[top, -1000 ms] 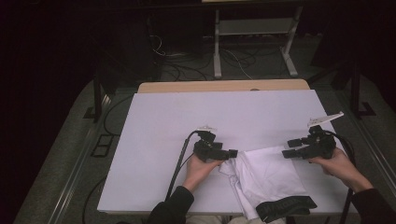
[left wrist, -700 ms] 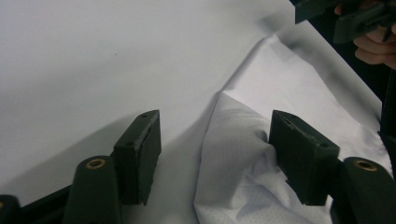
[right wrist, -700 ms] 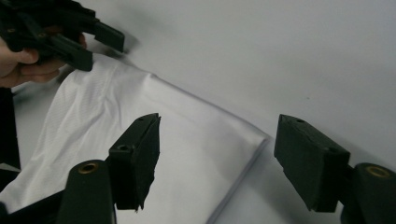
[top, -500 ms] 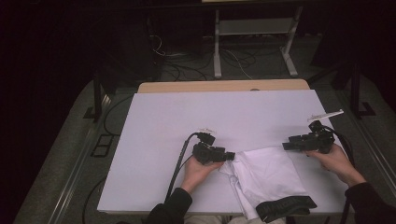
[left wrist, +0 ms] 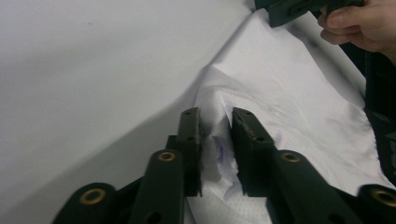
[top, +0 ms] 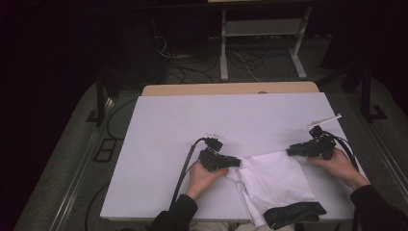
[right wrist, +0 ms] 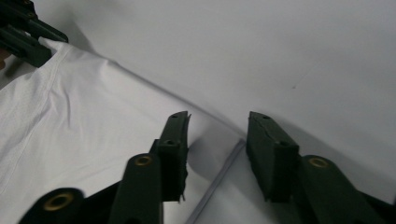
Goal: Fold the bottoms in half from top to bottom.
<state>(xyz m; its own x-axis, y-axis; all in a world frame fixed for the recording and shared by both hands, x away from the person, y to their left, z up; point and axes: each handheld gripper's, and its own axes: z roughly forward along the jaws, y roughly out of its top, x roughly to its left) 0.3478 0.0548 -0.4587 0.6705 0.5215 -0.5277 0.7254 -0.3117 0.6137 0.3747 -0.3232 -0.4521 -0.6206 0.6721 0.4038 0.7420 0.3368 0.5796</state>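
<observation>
Two tongs point(top: 236, 162) point(top: 290, 151) closing: left pinches white cloth's point(top: 274, 180) edge, right spread astride its corner.

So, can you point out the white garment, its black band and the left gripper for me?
white garment point(top: 276, 175): high view, on the flat middle of the cloth.
black band point(top: 294, 212): high view, on the dark strip at the garment's near edge.
left gripper point(left wrist: 215, 128): left gripper view, between the tips of its jaws.

The garment point(top: 274, 180) is thin white cloth, finely textured and creased. The tabletop point(top: 192, 125) looks smooth, matt white; its far edge point(top: 231, 89) shows pale wood.
</observation>
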